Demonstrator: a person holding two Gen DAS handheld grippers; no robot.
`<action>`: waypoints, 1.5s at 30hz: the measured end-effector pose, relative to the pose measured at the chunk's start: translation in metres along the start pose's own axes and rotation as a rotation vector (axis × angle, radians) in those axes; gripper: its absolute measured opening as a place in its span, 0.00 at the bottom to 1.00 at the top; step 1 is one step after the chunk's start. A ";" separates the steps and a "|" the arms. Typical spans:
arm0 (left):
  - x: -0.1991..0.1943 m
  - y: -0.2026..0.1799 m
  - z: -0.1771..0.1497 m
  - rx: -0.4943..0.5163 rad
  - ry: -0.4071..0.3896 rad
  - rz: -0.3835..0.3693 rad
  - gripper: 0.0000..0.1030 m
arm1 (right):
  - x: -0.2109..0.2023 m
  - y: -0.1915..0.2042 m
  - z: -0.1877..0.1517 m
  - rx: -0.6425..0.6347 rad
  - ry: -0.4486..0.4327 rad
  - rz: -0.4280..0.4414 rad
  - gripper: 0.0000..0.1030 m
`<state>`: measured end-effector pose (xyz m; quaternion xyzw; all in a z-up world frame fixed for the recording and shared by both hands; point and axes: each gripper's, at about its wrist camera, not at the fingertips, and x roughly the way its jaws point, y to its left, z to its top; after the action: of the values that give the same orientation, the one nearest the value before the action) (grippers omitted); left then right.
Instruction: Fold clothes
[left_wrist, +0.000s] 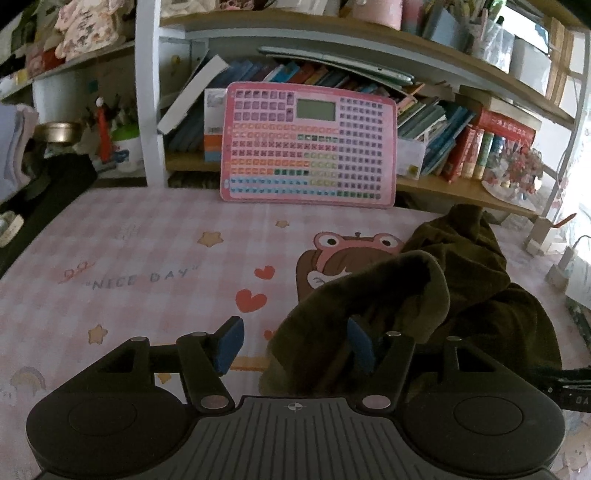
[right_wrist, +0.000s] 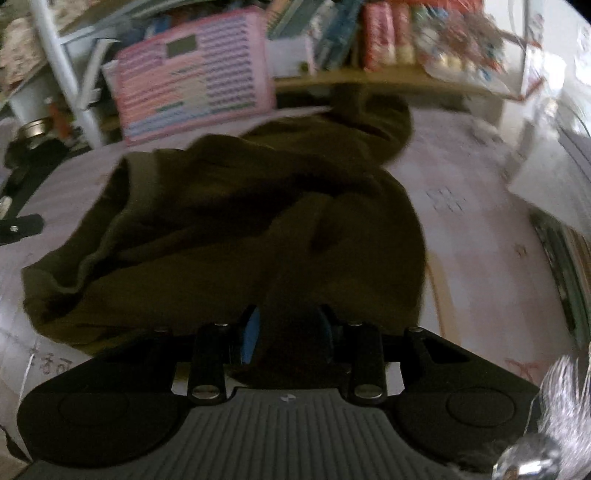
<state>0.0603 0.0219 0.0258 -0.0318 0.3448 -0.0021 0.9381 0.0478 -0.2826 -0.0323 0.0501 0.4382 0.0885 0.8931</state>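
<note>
A dark olive-green garment (left_wrist: 461, 280) lies crumpled on the pink checked table cover (left_wrist: 147, 258), to the right in the left wrist view. My left gripper (left_wrist: 295, 345) is open and low over the cover. A rounded fold of the garment reaches between its blue pads (left_wrist: 231, 343) and lies against the right one, unpinched. In the right wrist view the garment (right_wrist: 240, 221) fills the middle. My right gripper (right_wrist: 290, 334) is shut on a bunched strip of its near edge, which runs down between the blue pads (right_wrist: 251, 336).
A pink keyboard-like toy board (left_wrist: 308, 142) leans against a low bookshelf (left_wrist: 461, 184) packed with books at the table's back. A white shelf post (left_wrist: 149, 92) stands at the back left. Boxes and a cable (left_wrist: 565, 258) sit at the right edge.
</note>
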 end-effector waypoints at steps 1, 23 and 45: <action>0.001 -0.002 0.000 0.012 0.000 -0.004 0.62 | 0.000 -0.001 -0.001 0.003 0.002 0.002 0.31; 0.062 -0.076 0.013 0.143 0.079 -0.234 0.58 | 0.010 -0.007 -0.001 0.018 0.030 0.004 0.40; 0.047 0.102 0.055 -0.445 -0.064 0.111 0.61 | -0.001 -0.008 0.001 0.031 -0.034 0.006 0.40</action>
<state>0.1300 0.1261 0.0312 -0.2189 0.3079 0.1268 0.9172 0.0486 -0.2904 -0.0327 0.0666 0.4241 0.0835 0.8993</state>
